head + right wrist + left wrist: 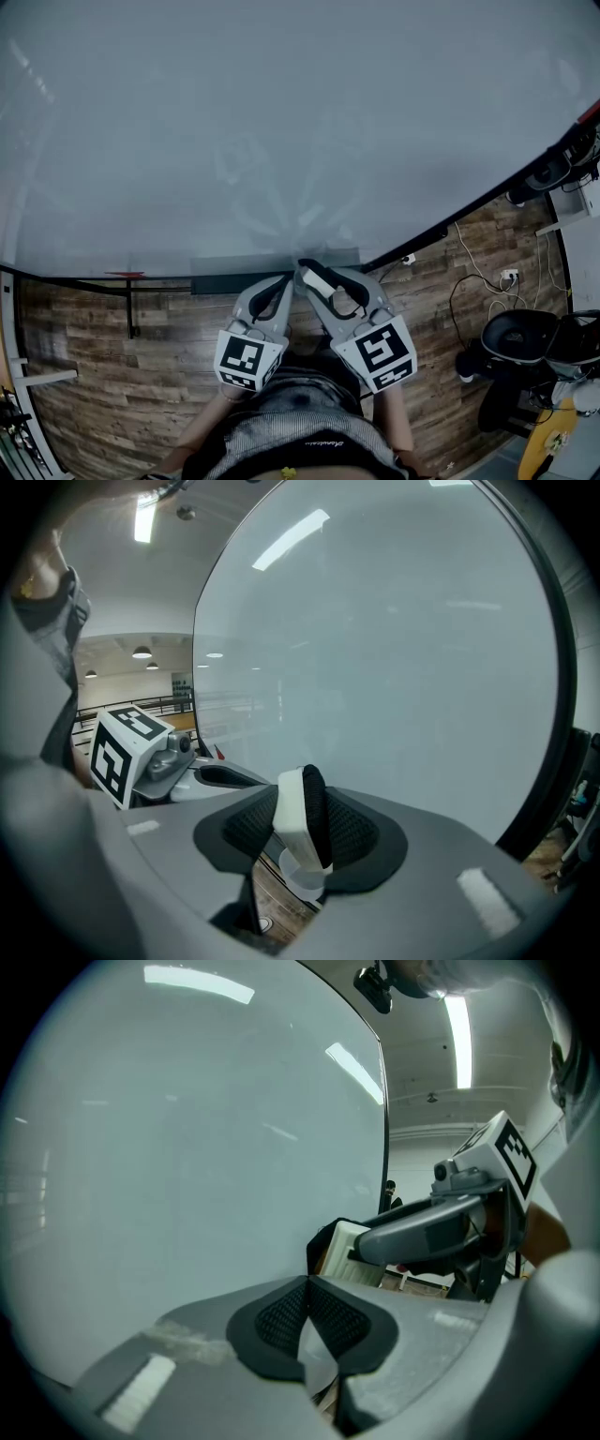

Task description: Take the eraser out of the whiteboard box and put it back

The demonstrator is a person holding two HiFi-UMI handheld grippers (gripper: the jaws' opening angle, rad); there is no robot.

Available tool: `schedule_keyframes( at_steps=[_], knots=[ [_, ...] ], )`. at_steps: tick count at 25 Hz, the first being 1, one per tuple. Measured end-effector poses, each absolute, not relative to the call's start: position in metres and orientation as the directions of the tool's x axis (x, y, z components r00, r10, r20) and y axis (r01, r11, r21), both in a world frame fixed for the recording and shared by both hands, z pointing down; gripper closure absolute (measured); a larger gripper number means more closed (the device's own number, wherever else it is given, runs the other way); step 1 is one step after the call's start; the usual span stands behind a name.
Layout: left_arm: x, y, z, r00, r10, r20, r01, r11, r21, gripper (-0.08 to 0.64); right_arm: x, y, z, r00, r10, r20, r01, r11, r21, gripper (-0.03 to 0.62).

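The eraser (317, 277), a white block with a black felt face, is clamped between the pads of my right gripper (315, 278). It stands on edge between the mesh pads in the right gripper view (302, 819). The right gripper holds it just in front of the whiteboard (281, 122), above the dark box (220, 282) along the board's lower edge. My left gripper (285, 284) sits close beside it on the left, jaws shut with the pads touching (307, 1321) and nothing between them. From the left gripper view, the ribbed white eraser (350, 1249) shows in the right gripper (427, 1230).
A red marker (125, 275) lies on the board's ledge to the left. The floor is wood planks (112, 366). Cables and a socket strip (506, 277) and a black chair (520, 337) stand at the right. My left gripper's marker cube (127, 750) is near the right one.
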State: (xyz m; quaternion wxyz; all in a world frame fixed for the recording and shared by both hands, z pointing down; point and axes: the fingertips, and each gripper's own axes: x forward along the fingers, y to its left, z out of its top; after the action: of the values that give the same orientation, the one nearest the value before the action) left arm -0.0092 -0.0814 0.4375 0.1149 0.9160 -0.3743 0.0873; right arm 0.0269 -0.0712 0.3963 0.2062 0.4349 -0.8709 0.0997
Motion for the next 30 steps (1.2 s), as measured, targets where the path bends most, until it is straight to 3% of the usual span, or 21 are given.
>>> schedule_keyframes(
  at_steps=[30],
  knots=[
    [-0.019,-0.087,0.445,0.684,-0.676,0.275,-0.725,-0.672,0.15,0.56,0.03,-0.082,0.491,-0.518,-0.629,0.58,-0.799,0.598,-0.066,0.433]
  ],
)
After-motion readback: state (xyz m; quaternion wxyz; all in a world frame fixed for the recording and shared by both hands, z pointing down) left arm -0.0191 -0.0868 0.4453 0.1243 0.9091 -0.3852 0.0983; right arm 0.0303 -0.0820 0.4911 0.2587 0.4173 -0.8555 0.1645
